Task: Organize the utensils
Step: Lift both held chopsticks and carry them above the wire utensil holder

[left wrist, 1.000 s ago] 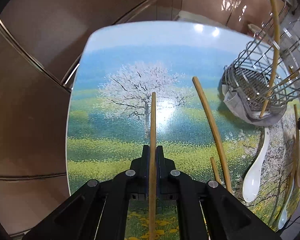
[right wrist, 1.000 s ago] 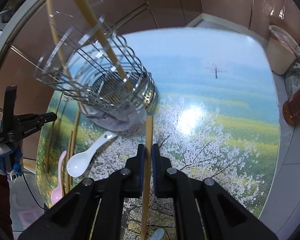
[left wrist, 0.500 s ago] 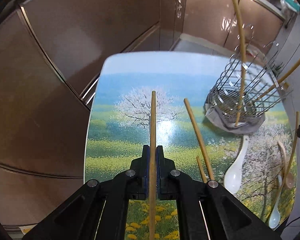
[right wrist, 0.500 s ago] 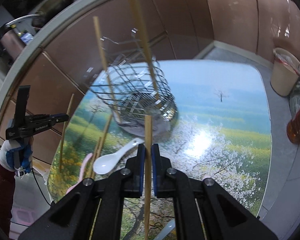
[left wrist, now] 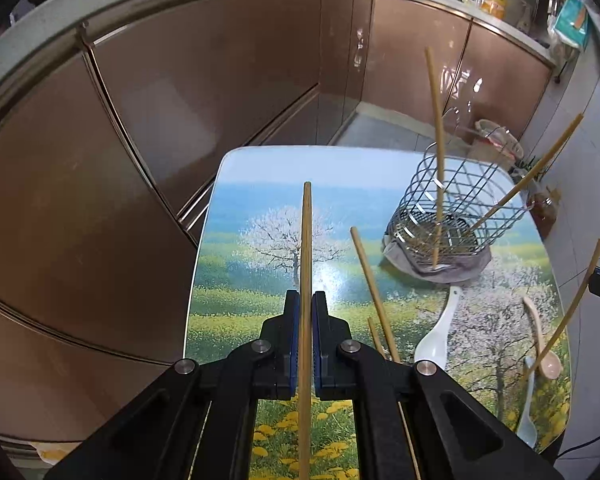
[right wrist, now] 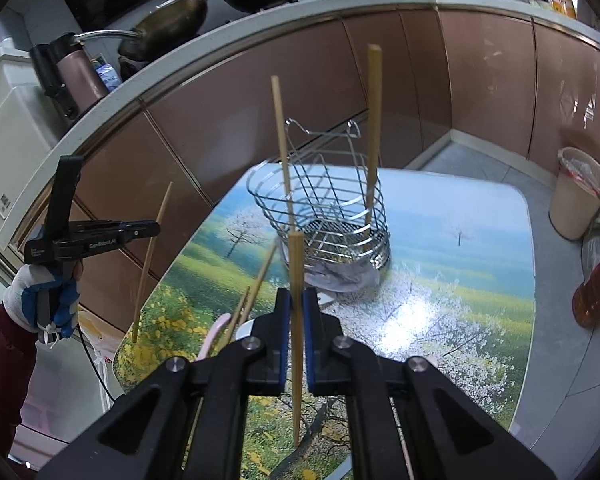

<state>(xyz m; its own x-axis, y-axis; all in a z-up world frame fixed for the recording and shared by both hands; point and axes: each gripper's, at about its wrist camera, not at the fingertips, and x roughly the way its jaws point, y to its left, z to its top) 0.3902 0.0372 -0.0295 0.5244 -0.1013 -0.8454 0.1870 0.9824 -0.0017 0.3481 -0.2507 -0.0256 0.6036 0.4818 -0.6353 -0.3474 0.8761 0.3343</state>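
Observation:
My left gripper (left wrist: 306, 300) is shut on a wooden chopstick (left wrist: 306, 248), held above the picture-printed table (left wrist: 260, 168). My right gripper (right wrist: 296, 300) is shut on another chopstick (right wrist: 296, 280), also held high. A wire utensil basket (left wrist: 456, 216) stands on a grey cloth at the table's far right, with two chopsticks (left wrist: 436, 140) upright in it; it also shows in the right wrist view (right wrist: 324, 208). Loose chopsticks (left wrist: 374, 296), a white spoon (left wrist: 436, 332) and a pink spoon (left wrist: 542, 344) lie on the table. The left gripper also shows in the right wrist view (right wrist: 150, 230).
Brown cabinet fronts (left wrist: 220, 80) wrap around the table's far and left sides. A bin (right wrist: 580, 196) and an amber bottle (right wrist: 598, 288) stand on the floor to the right. A blue-white spoon (left wrist: 528, 420) lies at the table's right edge.
Both grippers have risen and pulled back from the table with their chopsticks, so the basket and table look smaller and farther away.

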